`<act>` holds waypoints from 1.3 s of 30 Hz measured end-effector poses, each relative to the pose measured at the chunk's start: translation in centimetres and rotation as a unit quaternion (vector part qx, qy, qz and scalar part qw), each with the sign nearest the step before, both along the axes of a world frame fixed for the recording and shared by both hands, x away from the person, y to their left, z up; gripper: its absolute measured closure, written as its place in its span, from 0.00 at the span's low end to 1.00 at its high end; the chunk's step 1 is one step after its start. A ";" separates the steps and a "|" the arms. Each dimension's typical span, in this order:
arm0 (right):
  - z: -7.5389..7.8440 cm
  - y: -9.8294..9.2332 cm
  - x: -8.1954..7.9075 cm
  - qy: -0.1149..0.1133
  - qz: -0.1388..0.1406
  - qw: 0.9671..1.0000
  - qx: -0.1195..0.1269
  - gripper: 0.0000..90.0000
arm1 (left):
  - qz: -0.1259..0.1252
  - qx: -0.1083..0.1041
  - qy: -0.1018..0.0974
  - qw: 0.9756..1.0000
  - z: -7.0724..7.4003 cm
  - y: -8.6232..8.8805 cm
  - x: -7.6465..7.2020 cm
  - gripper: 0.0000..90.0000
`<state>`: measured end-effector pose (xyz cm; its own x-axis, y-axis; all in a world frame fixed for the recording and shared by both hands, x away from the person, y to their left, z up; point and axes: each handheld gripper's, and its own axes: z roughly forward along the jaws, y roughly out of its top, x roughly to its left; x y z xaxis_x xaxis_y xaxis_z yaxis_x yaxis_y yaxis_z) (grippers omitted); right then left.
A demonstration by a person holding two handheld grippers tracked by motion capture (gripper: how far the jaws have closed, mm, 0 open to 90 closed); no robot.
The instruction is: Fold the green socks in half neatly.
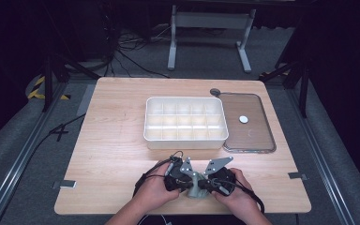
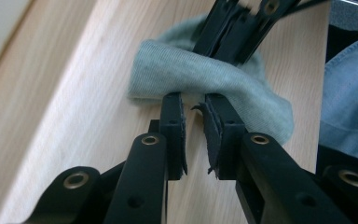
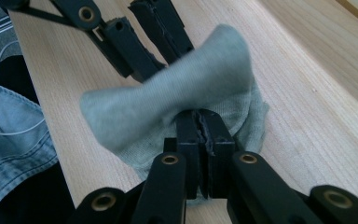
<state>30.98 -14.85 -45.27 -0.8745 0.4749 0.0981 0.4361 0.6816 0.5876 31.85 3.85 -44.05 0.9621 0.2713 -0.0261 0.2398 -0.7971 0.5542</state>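
Both hands sit at the near edge of the worktop (image 1: 122, 154), each holding a gripper, and the two point in toward each other over a small grey-green sock (image 1: 197, 186). Right gripper (image 3: 200, 122) is pinched tight on the sock, jaws pretty much together with the fabric caught between them and a fold of it bunched up above. Left gripper (image 2: 193, 100) has its jaws narrow with a small gap, tips right at the sock's edge. I honestly can't tell if the pads are pressing any cloth or just touching it, since the fabric hides the tips. From the left gripper view you can see the other gripper coming down into the sock from the far side.

Further back, near the middle of the worktop, there's a white divided tray (image 1: 186, 123), and just beside it on the right a clear lid (image 1: 255, 136) lying flat with a little white disc (image 1: 243, 119) on it.
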 end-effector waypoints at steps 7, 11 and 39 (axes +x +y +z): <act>-0.1 -0.2 0.1 0.007 -0.007 1.000 0.006 0.98 | -0.012 0.005 -0.012 1.000 0.1 -0.3 -0.2 0.85; 0.0 -0.2 0.1 0.008 -0.005 1.000 0.009 0.96 | -0.001 0.004 -0.003 1.000 0.0 0.0 -0.1 0.81; 0.3 -1.6 0.1 0.037 0.023 0.999 -0.004 0.99 | -0.010 -0.018 0.009 1.000 -0.1 -0.6 -0.3 0.74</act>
<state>31.11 -16.45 -44.95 -0.8860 0.4351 0.1602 0.4463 0.7071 0.5485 31.52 3.29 -44.13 0.9666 0.2506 -0.0527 0.2341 -0.7813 0.5785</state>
